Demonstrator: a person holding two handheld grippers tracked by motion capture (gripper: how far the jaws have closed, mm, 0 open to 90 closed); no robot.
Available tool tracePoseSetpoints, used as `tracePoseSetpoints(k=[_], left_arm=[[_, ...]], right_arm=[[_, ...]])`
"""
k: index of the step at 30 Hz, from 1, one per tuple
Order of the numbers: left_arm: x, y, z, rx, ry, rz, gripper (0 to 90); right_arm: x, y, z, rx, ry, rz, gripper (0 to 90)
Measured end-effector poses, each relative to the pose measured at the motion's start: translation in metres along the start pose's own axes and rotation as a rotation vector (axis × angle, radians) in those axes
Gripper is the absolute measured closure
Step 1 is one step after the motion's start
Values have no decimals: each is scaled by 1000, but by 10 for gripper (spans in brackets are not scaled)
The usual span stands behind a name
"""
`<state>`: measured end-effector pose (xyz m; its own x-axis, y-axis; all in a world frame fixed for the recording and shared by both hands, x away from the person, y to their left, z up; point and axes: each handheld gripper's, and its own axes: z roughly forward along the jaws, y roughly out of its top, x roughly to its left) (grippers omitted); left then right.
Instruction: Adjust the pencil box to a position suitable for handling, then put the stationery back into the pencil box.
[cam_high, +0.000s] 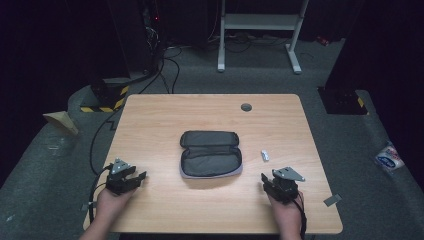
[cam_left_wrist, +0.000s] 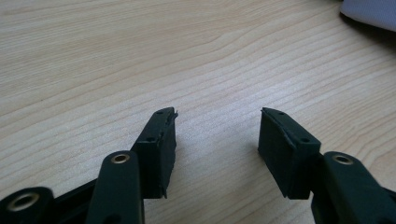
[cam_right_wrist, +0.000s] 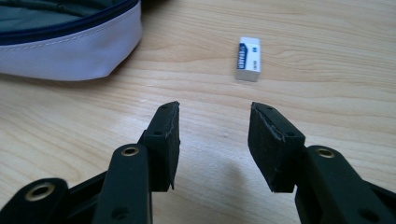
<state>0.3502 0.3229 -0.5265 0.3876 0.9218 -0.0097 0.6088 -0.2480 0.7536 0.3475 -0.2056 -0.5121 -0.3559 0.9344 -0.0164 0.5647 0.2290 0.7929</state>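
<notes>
Right claw (cam_right_wrist: 214, 116) spread, empty; small white rectangular eraser (cam_right_wrist: 248, 59) at its 12. Go straight, straddle the short sides, then pinch. Left claw (cam_left_wrist: 217, 122) spread, idle.

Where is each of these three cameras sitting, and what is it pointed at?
High view: above the person's side, looking down on the table; both hands and grippers show.
Left gripper view: rides the left gripper, facing bare wood.
Right gripper view: rides the right gripper, facing the eraser.
Shared: the open pencil case and the eraser, in the high and right gripper views.
</notes>
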Motion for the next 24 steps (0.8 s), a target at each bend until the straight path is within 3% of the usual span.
tracePoseSetpoints(k=[3,6,11,24], left_arm=[[-2,-1,0,-4,9,17,426],[-4,-2,1,-2,3,22,333],[-4,-2,2,9,12,11,256],[-5,-1,3,9,18,7,242]], right_arm=[[-5,1,0,-1,-14,17,536],[-8,3,-1,-6,-34,31,537],[-12,2,-1,-6,-51,45,534],[-18,7,4,-5,-45,69,415]])
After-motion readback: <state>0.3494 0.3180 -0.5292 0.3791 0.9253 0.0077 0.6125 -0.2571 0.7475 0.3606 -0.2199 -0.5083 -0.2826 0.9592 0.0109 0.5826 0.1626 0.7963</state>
